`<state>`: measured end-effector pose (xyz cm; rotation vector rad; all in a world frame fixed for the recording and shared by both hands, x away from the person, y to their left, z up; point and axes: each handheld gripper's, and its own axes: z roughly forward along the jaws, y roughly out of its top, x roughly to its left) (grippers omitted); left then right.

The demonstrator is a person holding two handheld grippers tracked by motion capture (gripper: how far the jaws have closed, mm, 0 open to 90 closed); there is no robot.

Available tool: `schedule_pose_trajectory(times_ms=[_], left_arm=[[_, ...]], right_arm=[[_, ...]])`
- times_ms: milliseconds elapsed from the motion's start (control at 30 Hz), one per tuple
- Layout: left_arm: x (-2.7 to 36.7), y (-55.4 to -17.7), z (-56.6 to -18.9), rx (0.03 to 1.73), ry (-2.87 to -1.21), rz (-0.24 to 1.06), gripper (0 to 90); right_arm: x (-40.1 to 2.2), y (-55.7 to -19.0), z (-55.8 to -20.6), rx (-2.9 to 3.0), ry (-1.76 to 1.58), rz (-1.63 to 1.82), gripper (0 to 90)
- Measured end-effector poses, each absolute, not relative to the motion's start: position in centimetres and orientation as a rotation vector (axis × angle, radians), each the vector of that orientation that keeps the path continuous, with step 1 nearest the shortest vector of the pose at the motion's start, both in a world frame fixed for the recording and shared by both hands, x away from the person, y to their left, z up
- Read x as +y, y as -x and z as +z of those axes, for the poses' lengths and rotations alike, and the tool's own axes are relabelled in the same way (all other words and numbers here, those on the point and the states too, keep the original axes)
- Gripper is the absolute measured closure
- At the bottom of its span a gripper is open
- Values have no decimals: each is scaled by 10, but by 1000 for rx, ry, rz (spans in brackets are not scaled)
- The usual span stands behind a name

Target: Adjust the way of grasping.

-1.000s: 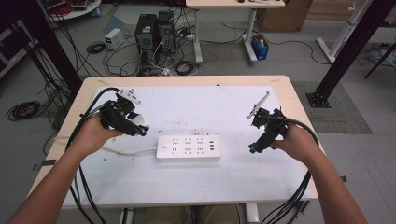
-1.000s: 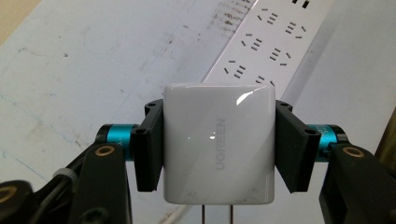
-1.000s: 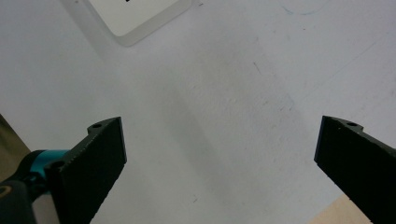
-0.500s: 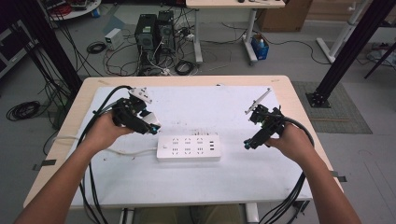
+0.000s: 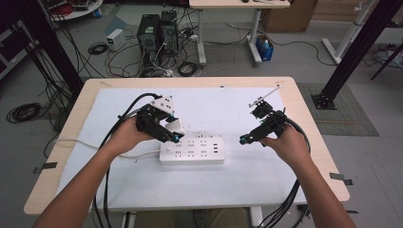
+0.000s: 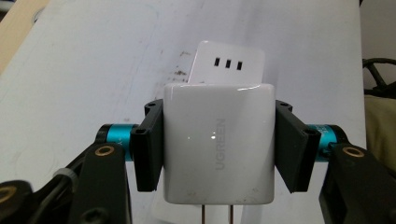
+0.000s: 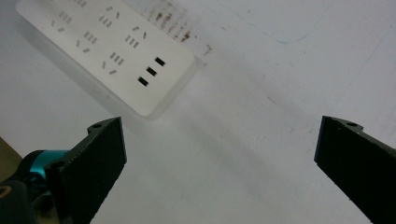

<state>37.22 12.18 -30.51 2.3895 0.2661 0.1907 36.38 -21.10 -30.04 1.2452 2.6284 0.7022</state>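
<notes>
A: Start at the left. What does the left gripper [image 5: 177, 137] carry?

B: A white charger block [image 6: 217, 142], clamped between its jaws on two opposite flat sides, the metal prongs pointing back toward the hand. It hangs just over the left end of the power strip [image 5: 192, 150].

A: How will it handle, do you reckon?

B: Light, rigid and glossy, so likely slippery. Flat faces suit flat pads; the hold across the middle of its sides looks sound, though a push into a socket could make it slide in the grip.

A: And the strip itself?

B: A stiff white bar lying flat mid-table [image 5: 304, 118] on the white sheet, its cord [image 5: 76, 141] trailing off left. It seems light enough to shift when pressed.

A: Then the right side?

B: The right gripper [image 5: 243, 140] hovers just beside the strip's right end, jaws wide apart and empty. Nothing blocks the sockets; it could steady that end.
</notes>
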Motion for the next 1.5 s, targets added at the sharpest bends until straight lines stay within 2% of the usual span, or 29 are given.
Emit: schedule_pose_trajectory(times_ms=[300,733,1167,1333,1400,1500], left_arm=[[102,-366,-314,169,-2359,175,426],[77,-366,-324,116,-2270,140,426],[69,-370,-326,110,-2276,121,426],[66,-370,-324,106,-2271,121,426],[66,-369,-324,107,-2270,121,426],[65,-370,-324,97,-2279,128,426]], right_arm=[[-193,-363,-300,2684,-1466,923,16],[-176,-370,-308,2720,-1671,1224,40],[-159,-378,-312,2732,-1813,1296,59],[-153,-383,-317,2729,-1857,1324,86],[-153,-384,-318,2726,-1861,1354,206],[-154,-386,-319,2703,-1888,1421,206]])
